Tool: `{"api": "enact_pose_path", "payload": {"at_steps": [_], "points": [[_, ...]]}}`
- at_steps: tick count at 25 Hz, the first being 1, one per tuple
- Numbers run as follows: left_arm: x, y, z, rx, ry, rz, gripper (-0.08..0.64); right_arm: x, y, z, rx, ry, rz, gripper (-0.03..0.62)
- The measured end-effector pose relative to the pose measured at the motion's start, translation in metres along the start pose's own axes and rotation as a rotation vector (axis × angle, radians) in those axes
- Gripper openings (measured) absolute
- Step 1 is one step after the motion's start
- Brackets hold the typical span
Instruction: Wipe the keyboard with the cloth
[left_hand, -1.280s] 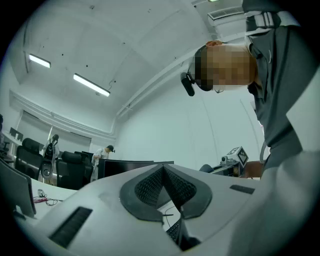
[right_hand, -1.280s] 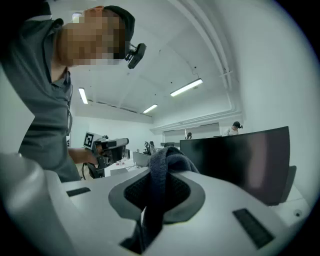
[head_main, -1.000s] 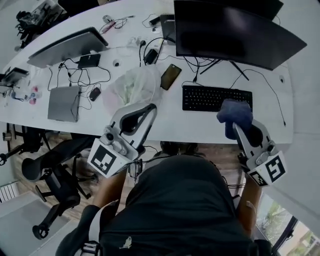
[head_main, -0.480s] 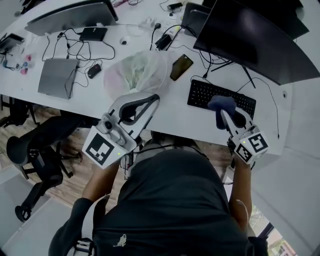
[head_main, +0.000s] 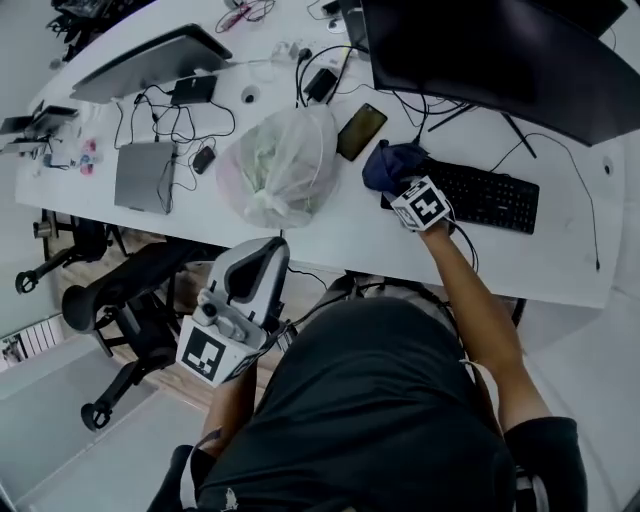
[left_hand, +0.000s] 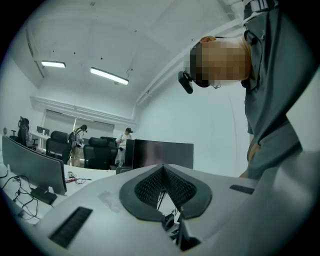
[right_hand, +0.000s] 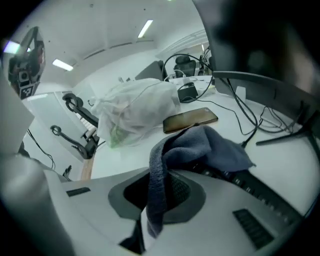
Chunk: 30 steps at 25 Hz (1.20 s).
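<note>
The wiping looks to be just beginning. The right gripper (head_main: 402, 186) has its jaws clamped on the cloth (head_main: 384, 162), which lies bunched over the left end of the keyboard (head_main: 495, 198), just beside the phone (head_main: 361, 131) and near the bag (head_main: 278, 165). Whether the cloth presses on the keys or only drapes over them cannot be told. The left gripper (head_main: 260, 255) hangs off the near edge of the desk (head_main: 330, 235), tilted up toward the ceiling, its jaws closed on nothing. The next move probably calls for drawing the cloth rightward along the key rows, with light downward pressure and a firm grip.
</note>
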<state>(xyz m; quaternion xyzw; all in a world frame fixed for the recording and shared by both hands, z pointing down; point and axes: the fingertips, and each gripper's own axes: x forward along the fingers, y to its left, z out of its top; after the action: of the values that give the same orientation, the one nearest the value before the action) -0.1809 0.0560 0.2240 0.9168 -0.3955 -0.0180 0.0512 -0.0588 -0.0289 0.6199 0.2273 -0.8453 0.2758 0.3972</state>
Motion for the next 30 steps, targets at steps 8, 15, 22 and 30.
{"api": "enact_pose_path", "payload": {"at_steps": [8, 15, 22, 30], "points": [[0.032, -0.035, -0.019, -0.014, 0.038, 0.049, 0.003, -0.038, 0.038, -0.063, -0.044, 0.045, 0.098, 0.037], [0.038, -0.053, -0.028, -0.026, 0.054, 0.102, 0.003, -0.012, -0.023, -0.004, -0.544, 0.226, -0.093, 0.256], [0.042, -0.051, -0.035, -0.076, 0.075, 0.094, 0.003, 0.018, 0.020, -0.007, -0.790, 0.216, 0.085, 0.044], [0.040, -0.041, -0.040, -0.100, 0.088, 0.074, 0.003, -0.102, -0.104, -0.099, -0.209, 0.268, -0.231, 0.034]]}}
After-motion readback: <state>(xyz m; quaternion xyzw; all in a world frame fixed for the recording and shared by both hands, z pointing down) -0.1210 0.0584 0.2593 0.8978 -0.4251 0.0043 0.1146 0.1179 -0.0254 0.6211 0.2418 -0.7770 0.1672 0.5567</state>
